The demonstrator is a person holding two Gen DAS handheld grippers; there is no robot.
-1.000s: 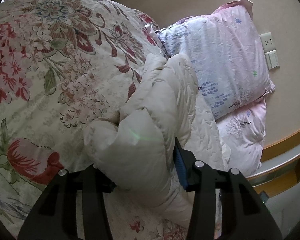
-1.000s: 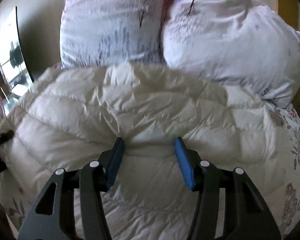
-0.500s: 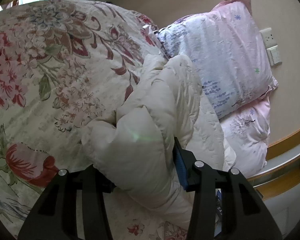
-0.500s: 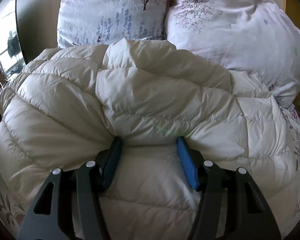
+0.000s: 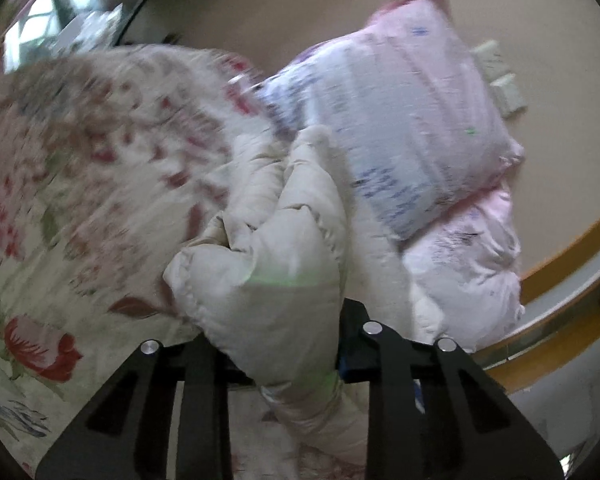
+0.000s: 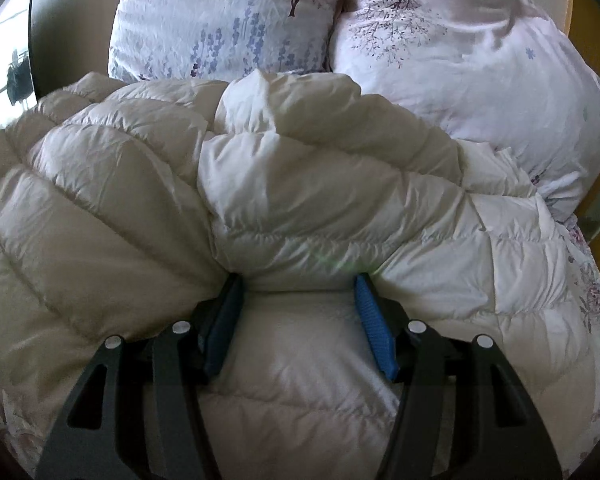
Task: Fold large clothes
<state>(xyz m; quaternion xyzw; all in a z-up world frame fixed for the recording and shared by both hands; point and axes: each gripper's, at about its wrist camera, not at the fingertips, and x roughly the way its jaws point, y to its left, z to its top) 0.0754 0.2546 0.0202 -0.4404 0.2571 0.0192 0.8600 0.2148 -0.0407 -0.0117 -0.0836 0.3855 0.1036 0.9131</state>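
A cream quilted down jacket (image 6: 300, 184) lies bunched on a bed, its far edge against two pink printed pillows (image 6: 460, 80) at the headboard end. The left wrist view, blurred by motion, shows what the right one does not: the floral bedspread (image 5: 80, 184) stretching away to the left of the jacket, a beige wall behind the pillows with two pale wall plates (image 5: 500, 80), and the curved wooden bed frame (image 5: 560, 264) to the jacket's right. There the left claw (image 5: 276, 340) pinches a thick puffed fold of the jacket (image 5: 268, 272); its jaws have just been closing on that fold, which fills the gap and hides the pads almost fully. The right wrist view looks across the jacket's broad top toward the pillows, with a bright window or mirror at the far left edge. The right claw (image 6: 298, 312) stands spread, its blue pads (image 6: 374, 328) pushed under a bulging roll of the jacket, which swells between and over the tips; whether the pads truly press it I cannot tell. Open bedspread lies left of the jacket, while the pillows crowd its far side and the bed frame bounds its right.
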